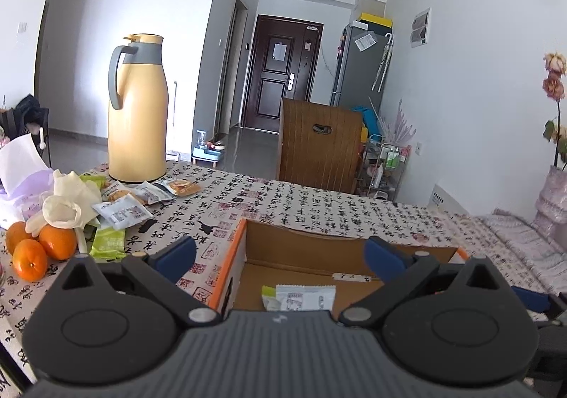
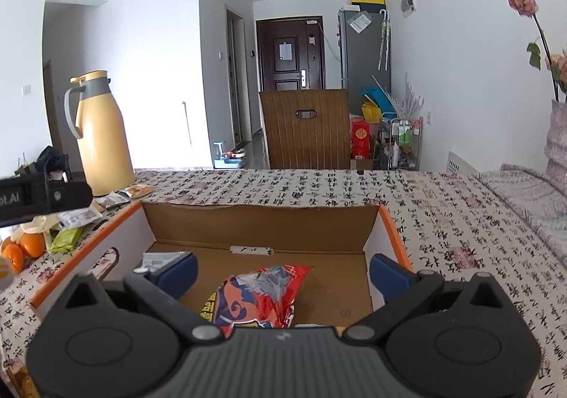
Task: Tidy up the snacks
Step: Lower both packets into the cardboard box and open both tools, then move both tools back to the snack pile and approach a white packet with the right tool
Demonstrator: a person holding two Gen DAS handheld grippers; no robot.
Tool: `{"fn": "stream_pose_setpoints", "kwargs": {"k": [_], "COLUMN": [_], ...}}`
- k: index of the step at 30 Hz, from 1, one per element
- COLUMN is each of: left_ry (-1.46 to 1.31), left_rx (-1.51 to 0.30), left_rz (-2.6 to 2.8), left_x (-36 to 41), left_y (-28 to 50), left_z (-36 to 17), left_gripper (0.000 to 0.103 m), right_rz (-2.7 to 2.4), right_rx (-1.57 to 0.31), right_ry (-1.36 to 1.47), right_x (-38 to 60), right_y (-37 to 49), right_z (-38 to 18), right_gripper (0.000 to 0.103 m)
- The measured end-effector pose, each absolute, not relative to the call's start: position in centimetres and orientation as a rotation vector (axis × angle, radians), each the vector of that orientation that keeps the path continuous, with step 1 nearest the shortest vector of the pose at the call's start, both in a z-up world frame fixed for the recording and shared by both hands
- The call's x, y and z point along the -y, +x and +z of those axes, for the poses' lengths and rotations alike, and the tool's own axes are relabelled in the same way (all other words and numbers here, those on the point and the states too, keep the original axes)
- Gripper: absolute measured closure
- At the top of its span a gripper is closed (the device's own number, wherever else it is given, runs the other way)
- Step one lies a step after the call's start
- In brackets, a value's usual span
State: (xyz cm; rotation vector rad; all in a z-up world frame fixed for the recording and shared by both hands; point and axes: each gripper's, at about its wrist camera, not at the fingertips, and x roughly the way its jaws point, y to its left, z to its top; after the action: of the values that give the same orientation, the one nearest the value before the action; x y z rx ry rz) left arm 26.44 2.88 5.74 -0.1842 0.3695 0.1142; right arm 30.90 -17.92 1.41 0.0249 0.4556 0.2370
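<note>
An open cardboard box (image 1: 301, 242) with orange edges stands on the table; it also shows in the right wrist view (image 2: 262, 220). A white and green snack packet (image 1: 299, 297) lies on its floor. A red snack bag (image 2: 258, 295) lies in the box below my right gripper (image 2: 283, 274), which is open and empty. My left gripper (image 1: 280, 256) is open and empty over the box's left wall. Several loose snack packets (image 1: 124, 212) lie at the left, also in the right wrist view (image 2: 76, 217).
A yellow thermos jug (image 1: 138, 107) stands at the back left. Oranges (image 1: 39, 245) and a white glove (image 1: 67, 203) lie by the packets. A wooden chair (image 2: 306, 128) stands behind the table. A vase with flowers (image 2: 558, 146) is at the right.
</note>
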Motion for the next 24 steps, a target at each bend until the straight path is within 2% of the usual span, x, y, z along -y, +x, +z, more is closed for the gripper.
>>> {"fn": "stream_pose_setpoints", "kwargs": {"k": [12, 24], "left_ry": [-0.167, -0.149], "left_rx": [-0.316, -0.346], "left_rz": [0.097, 0.101], "left_x": [-2.0, -1.8], "left_y": [22.0, 15.8], "left_z": [9.5, 9.1], "left_gripper": [0.0, 0.0], "right_rz": [0.237, 0.238], "right_rx": [-0.413, -0.422], "right_ry": [-0.018, -0.006], "right_x": [18.2, 20.2], "right_y": [26.9, 20.1], "right_z": [4.6, 4.3], "right_gripper": [0.0, 0.0]}}
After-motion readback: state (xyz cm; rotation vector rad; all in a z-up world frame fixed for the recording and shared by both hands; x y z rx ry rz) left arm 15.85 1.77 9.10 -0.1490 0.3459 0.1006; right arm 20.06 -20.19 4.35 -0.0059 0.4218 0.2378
